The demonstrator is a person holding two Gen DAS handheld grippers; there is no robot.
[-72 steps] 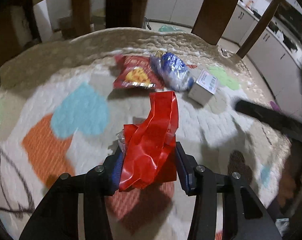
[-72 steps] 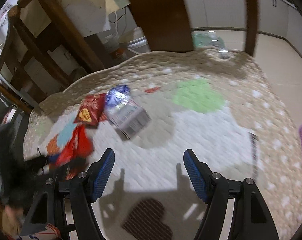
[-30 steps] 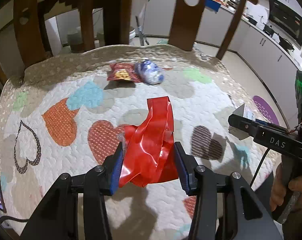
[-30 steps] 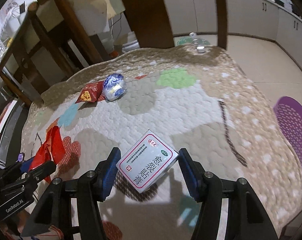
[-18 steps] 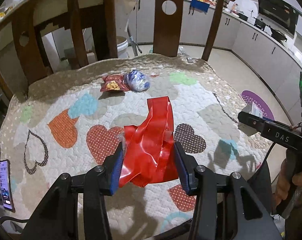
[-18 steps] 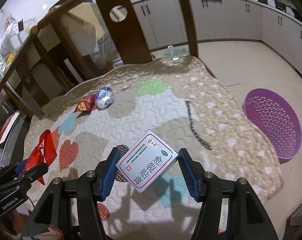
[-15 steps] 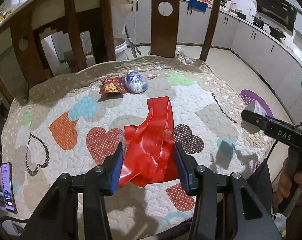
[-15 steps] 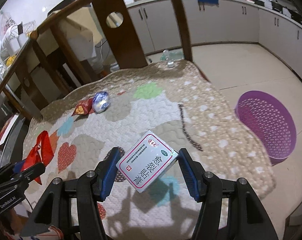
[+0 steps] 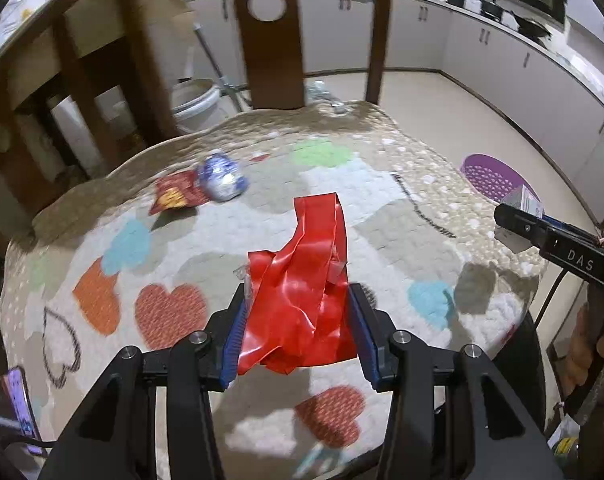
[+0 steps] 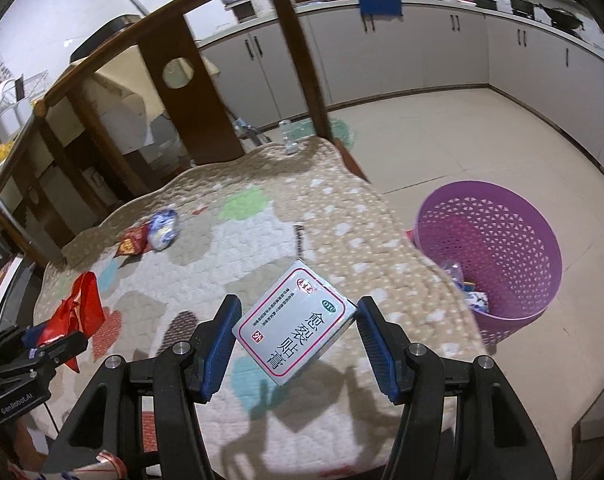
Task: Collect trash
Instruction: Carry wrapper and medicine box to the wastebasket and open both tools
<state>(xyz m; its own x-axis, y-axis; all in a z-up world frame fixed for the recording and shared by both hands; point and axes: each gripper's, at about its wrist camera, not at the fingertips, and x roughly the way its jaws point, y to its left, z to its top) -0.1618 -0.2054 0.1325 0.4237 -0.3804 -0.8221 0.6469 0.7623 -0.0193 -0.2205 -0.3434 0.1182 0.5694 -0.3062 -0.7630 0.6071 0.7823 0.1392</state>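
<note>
- Over the quilted, heart-patterned tabletop [image 10: 262, 248]: left hand-held gripper [image 9: 298, 330] pinching a crinkled, glossy red wrapper [image 9: 302, 300]; right hand-held gripper [image 10: 296, 340] clamped on a flat, rigid printed carton [image 10: 294, 322].
- Already in the perforated purple basket [image 10: 502, 236] on the floor: a few scraps.
- Left on the quilt: flat red snack packet [image 9: 176, 196], touching a puffy blue-white bag [image 9: 222, 176].
</note>
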